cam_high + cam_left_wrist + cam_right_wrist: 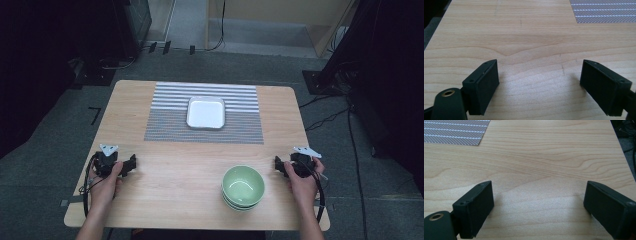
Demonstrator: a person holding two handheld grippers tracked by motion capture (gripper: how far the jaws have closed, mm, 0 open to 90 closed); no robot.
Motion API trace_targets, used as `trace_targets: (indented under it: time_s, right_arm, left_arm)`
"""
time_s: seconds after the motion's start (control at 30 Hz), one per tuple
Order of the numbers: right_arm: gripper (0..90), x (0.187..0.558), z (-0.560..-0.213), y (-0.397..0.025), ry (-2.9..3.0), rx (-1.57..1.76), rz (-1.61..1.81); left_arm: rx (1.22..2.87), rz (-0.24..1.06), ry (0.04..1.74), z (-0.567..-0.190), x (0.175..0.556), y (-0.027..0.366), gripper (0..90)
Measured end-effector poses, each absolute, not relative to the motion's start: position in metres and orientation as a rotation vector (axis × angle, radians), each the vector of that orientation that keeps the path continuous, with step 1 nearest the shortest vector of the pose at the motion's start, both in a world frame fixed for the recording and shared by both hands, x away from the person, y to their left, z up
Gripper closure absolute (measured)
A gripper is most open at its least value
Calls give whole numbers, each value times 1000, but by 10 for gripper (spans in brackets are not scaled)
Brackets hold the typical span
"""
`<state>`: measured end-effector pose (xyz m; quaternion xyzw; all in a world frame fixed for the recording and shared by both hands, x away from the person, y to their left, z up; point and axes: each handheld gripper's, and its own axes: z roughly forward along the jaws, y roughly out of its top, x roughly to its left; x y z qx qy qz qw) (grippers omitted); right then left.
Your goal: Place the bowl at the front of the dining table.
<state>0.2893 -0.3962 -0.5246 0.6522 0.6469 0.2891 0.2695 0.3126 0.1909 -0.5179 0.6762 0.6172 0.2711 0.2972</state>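
Observation:
A stack of green bowls (243, 186) stands near the table's front edge, right of centre. Farther back, a white square plate (205, 112) lies on a grey striped placemat (165, 127). My left gripper (131, 165) rests on the wood at the front left, held by a hand; in the left gripper view it (539, 67) is open over bare wood. At the front right, just right of the bowls, my right gripper (278, 165) also rests on the table. In the right gripper view it (539, 187) is open with nothing between its jaws.
The wooden table (150, 200) has dark carpet around it, with cables and equipment stands at the back and right. A corner of the placemat (604, 11) shows ahead of the left gripper, and another corner of the placemat (454, 132) ahead of the right.

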Motion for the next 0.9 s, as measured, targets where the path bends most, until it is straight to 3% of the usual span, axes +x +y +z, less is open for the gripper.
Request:
trace_targets:
  time_s: [0.53, 0.9]
  right_arm:
    - [140, 285, -523, -399, 1635, 1818, 786]
    - [146, 268, -487, -387, 1588, 1803, 944]
  left_arm:
    - [1797, 720, 1641, -518, 313, 191, 145]
    - [1797, 719, 1640, -518, 313, 191, 146]
